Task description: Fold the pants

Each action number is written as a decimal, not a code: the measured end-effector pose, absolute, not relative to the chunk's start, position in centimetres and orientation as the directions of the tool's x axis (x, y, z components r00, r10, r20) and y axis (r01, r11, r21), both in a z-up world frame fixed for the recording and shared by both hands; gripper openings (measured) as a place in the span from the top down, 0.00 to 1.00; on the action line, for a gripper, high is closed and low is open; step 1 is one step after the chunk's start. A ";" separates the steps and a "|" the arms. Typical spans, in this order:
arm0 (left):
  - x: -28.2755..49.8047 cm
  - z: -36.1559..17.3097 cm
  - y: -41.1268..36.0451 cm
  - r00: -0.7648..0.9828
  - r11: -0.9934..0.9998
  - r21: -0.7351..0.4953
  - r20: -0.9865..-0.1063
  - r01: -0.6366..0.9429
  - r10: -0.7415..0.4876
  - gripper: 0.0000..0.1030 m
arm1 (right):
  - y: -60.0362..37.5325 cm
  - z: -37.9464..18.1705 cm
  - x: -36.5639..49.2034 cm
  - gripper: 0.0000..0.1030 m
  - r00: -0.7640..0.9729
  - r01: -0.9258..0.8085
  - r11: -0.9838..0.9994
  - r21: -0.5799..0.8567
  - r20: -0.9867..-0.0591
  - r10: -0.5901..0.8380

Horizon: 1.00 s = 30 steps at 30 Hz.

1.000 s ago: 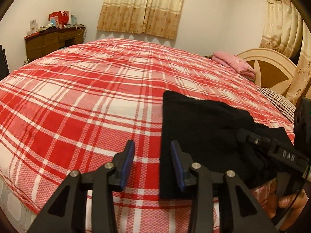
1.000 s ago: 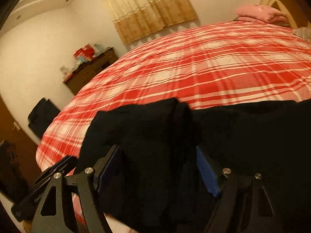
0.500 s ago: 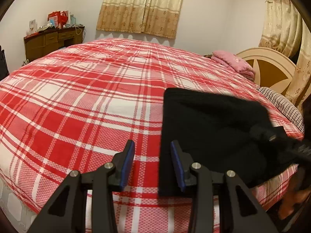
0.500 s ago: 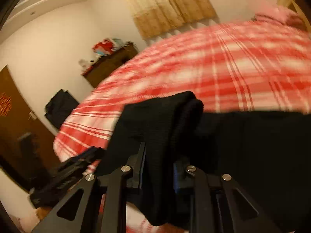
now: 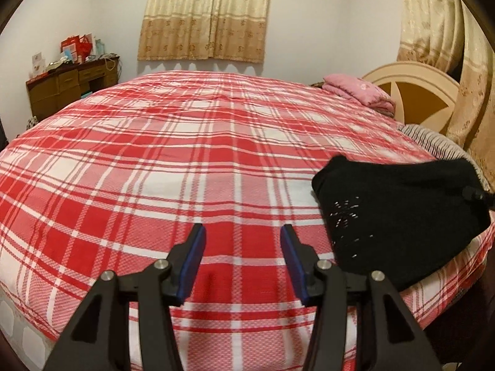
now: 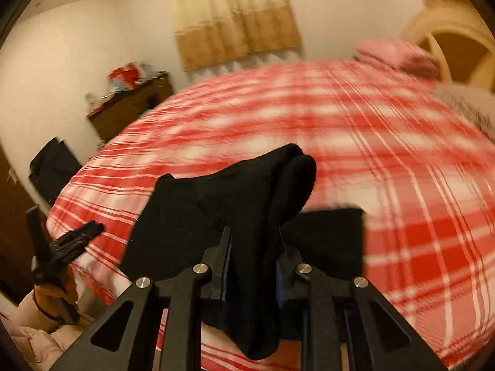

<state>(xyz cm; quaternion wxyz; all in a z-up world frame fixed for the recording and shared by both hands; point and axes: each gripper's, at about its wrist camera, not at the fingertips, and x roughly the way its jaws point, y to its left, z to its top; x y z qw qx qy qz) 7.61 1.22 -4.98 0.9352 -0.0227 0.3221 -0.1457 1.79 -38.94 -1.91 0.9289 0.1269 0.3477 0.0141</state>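
The black pants [image 5: 399, 213] lie bunched at the right near edge of the bed in the left wrist view. My left gripper [image 5: 243, 258] is open and empty, hovering over the red plaid bedspread [image 5: 173, 160], to the left of the pants. My right gripper [image 6: 253, 256] is shut on a thick fold of the black pants [image 6: 247, 204] and holds it lifted, with the cloth draping over and below the fingers. The left gripper [image 6: 83, 232] also shows at the far left of the right wrist view.
A pink folded blanket [image 5: 359, 91] and a round cream headboard [image 5: 414, 92] lie at the far right. A striped pillow [image 5: 433, 142] sits by the pants. A wooden dresser [image 5: 71, 88] stands at the back left. Curtains [image 5: 205, 15] hang behind the bed.
My right gripper has closed on the pants and pulled them to the right and up. My left gripper has stayed open, and the pants have slid away from it to the right.
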 end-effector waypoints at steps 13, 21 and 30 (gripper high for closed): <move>8.0 -4.5 -3.9 0.710 0.950 -0.044 -0.653 0.311 -0.263 0.49 | -40.7 -5.7 2.9 0.76 0.725 0.126 0.959 0.254 -0.683 0.086; 7.9 -4.4 -5.1 0.709 0.947 -0.005 -0.661 0.321 -0.244 0.42 | -42.0 -4.7 1.2 0.61 0.770 0.149 0.913 0.381 -0.624 0.135; 7.5 -4.3 -5.3 0.704 0.939 -0.015 -0.658 0.343 -0.268 0.32 | -36.9 -1.2 -3.3 0.57 0.861 0.098 0.985 0.140 -0.508 -0.013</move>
